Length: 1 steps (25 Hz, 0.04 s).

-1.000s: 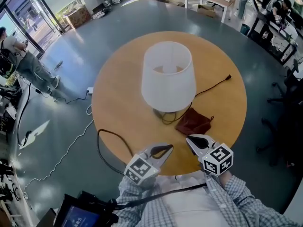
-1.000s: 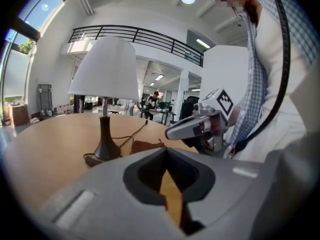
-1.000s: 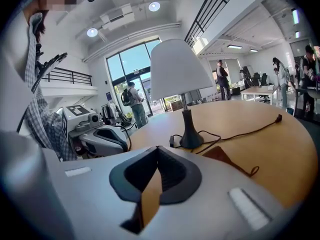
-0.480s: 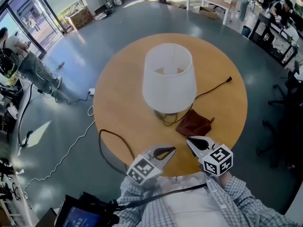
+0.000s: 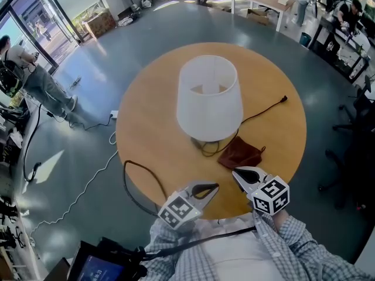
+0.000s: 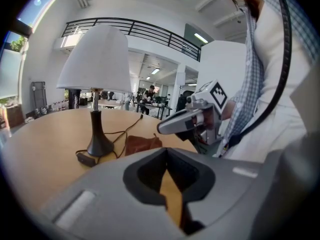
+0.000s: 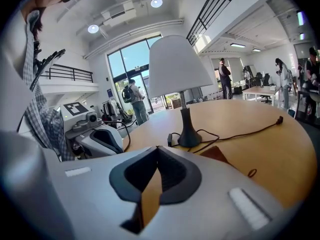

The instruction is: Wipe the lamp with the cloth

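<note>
Round table [image 5: 146, 133] with lamp [image 5: 209, 98], cloth [image 5: 240, 154]; left gripper [image 5: 214, 187] and right gripper [image 5: 235, 171] jaws together, empty.

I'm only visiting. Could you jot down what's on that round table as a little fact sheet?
Table: round, wooden
Lamp: white shade, upright, near the middle
Cloth: dark red, crumpled, beside the lamp's base, untouched
Cord: black, trailing across the table
Left gripper: fingers together, empty, at the near edge
Right gripper: fingers together, empty, just short of the cloth

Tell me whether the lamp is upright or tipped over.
Upright: the lamp stands on its base, stem vertical, shade on top.
</note>
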Available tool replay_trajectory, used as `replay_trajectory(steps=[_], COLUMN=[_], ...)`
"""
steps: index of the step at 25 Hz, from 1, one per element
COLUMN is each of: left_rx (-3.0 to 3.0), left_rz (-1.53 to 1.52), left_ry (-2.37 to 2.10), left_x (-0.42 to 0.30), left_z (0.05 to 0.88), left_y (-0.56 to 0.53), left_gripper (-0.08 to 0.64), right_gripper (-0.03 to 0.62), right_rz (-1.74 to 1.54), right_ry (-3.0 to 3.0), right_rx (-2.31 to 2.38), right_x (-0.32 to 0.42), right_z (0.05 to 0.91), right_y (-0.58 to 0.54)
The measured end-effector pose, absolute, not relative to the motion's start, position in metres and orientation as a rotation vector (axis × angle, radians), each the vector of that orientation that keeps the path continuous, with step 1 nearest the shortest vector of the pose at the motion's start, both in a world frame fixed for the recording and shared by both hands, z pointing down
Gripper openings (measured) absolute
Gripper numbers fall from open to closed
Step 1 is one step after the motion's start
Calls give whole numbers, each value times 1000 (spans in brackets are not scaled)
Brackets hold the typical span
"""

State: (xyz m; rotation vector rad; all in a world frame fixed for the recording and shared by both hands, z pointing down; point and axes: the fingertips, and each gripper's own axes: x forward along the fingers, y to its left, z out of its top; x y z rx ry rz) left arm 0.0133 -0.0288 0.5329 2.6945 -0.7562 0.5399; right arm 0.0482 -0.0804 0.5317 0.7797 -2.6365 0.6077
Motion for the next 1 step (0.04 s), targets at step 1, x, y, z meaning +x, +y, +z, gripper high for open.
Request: replay_trajectory(steps=[1], left_rx=[2693], left_rz=[540], left_ry=[-755], left_x=[13], left_z=[533], left_y=[-29], left_gripper=[5], right_gripper=[5], right_rz=[608], right_ry=[-2633], right_rx=[784], right_x=[50], right_z=[531], right_y=[-82])
